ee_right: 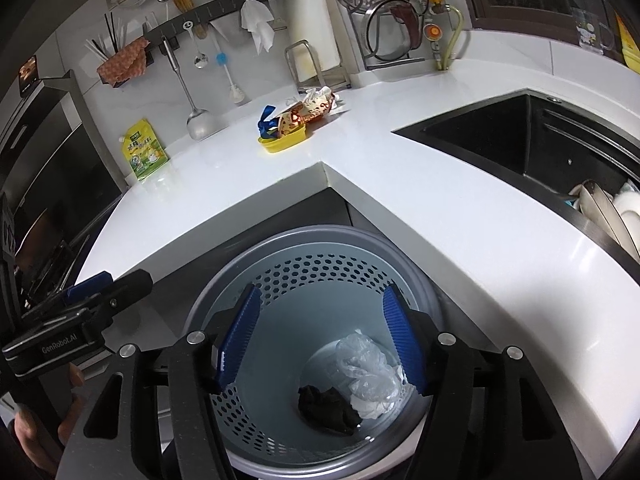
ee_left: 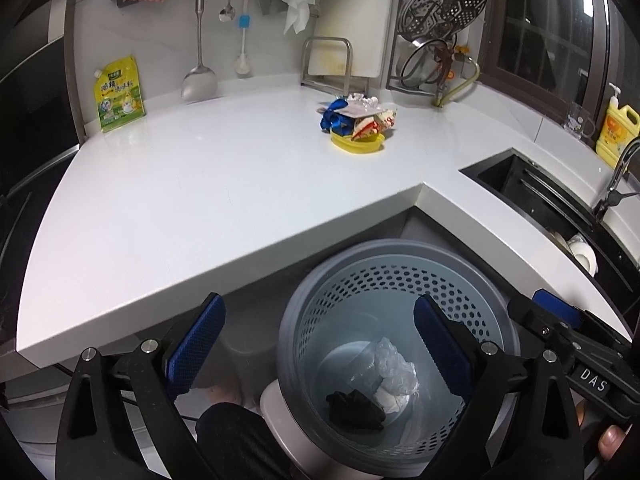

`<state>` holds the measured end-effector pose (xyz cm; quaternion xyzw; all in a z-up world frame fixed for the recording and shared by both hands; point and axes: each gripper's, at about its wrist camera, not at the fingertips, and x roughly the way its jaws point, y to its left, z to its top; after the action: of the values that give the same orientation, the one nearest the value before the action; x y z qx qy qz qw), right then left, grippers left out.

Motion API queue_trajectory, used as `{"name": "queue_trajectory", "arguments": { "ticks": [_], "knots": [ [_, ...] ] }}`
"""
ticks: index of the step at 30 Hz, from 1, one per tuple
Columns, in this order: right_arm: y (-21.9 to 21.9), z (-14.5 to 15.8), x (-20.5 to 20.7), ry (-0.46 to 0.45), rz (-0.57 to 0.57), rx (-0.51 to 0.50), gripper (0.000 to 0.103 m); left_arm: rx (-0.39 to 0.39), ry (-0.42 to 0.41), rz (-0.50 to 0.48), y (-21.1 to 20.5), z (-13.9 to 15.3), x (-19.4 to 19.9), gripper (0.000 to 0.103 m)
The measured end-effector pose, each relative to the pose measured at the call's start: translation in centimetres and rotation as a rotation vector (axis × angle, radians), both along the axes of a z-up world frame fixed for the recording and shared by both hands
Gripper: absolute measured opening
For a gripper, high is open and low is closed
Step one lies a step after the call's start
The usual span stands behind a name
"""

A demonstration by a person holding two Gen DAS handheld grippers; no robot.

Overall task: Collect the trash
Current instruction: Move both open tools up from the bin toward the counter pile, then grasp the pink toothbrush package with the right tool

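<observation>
Both hand-held grippers are hanging right over the trash bin (ee_left: 400, 344), pointed down into it, which makes sense since that's where everything's supposed to end up. The left hand-held gripper (ee_left: 318, 350) has its jaws spread about as wide as they go with nothing between them. The right hand-held gripper (ee_right: 320, 344) is open too, a bit narrower, also empty.

Straight below them, at the bottom of the bin, there's a crumpled clear plastic bag (ee_right: 366, 368), a black wad (ee_right: 326, 404) and something white (ee_right: 370, 406) tucked next to it. So some trash is already in.

What's left, I'd guess, is the pile of wrappers (ee_left: 356, 118) sitting in a yellow lid (ee_left: 360, 145), well ahead of both grippers on the white desk (ee_left: 200, 200), near the back wall.

The bin sits on the floor in the inside corner of the L-shaped desk. Off to the right there's a dark sink (ee_right: 520, 140) with dishes, and utensils hang on a wall rail (ee_right: 216, 12) up ahead.
</observation>
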<state>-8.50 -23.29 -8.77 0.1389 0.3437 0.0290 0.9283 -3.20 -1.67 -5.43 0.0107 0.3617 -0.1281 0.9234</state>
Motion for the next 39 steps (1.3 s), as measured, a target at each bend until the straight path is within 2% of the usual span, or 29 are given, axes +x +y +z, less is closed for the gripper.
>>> {"name": "queue_trajectory", "arguments": {
  "ticks": [14, 28, 39],
  "knots": [
    [0.6, 2.9, 3.3, -0.071, -0.002, -0.067, 0.070, -0.008, -0.038, 0.035, 1.3, 2.1, 3.7, 0.096],
    [-0.5, 4.5, 9.5, -0.071, -0.023, -0.082, 0.073, -0.039, -0.081, 0.057, 1.7, 4.0, 10.2, 0.096],
    [-0.7, 6.2, 16.6, -0.059, 0.019, -0.115, 0.073, -0.034, -0.120, 0.072, 0.6, 5.4, 15.3, 0.097]
  ]
}}
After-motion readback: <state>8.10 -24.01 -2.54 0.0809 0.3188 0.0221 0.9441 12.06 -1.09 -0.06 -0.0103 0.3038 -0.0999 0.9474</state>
